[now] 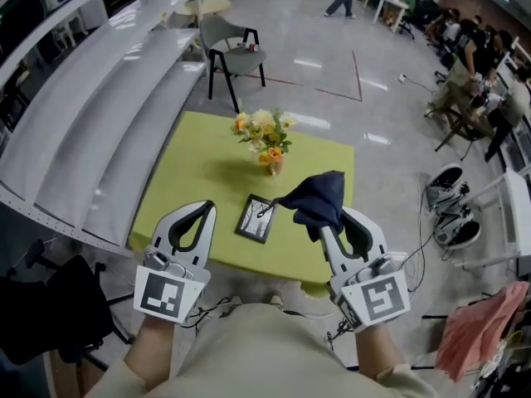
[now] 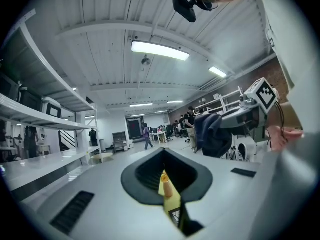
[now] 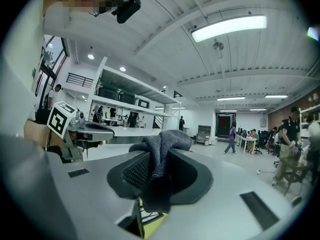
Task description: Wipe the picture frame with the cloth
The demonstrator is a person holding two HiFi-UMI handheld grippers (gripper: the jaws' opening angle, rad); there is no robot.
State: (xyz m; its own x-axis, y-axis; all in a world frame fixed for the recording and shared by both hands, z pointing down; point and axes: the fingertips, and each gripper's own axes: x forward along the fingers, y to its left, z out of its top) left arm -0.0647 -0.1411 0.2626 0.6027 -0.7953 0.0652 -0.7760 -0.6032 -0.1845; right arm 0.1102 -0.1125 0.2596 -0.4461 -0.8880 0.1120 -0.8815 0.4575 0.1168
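Observation:
A black picture frame [image 1: 255, 218] lies flat on the yellow-green table [image 1: 191, 172], near its front edge. My right gripper [image 1: 322, 224] hovers just right of the frame and is shut on a dark blue cloth [image 1: 319, 197], which bunches up over the jaw tips. In the right gripper view the cloth [image 3: 159, 156] fills the jaws, with a corner of the frame [image 3: 150, 217] showing below. My left gripper [image 1: 206, 209] hangs left of the frame with its jaws shut and nothing held. In the left gripper view the frame [image 2: 175, 215] is just visible under the jaws.
A vase of orange and white flowers [image 1: 267, 139] stands at mid-table behind the frame. White shelving [image 1: 99, 98] runs along the left. A grey chair [image 1: 232, 52] stands beyond the table. Shoes and cables [image 1: 448, 206] lie on the floor at right. People are at desks far right.

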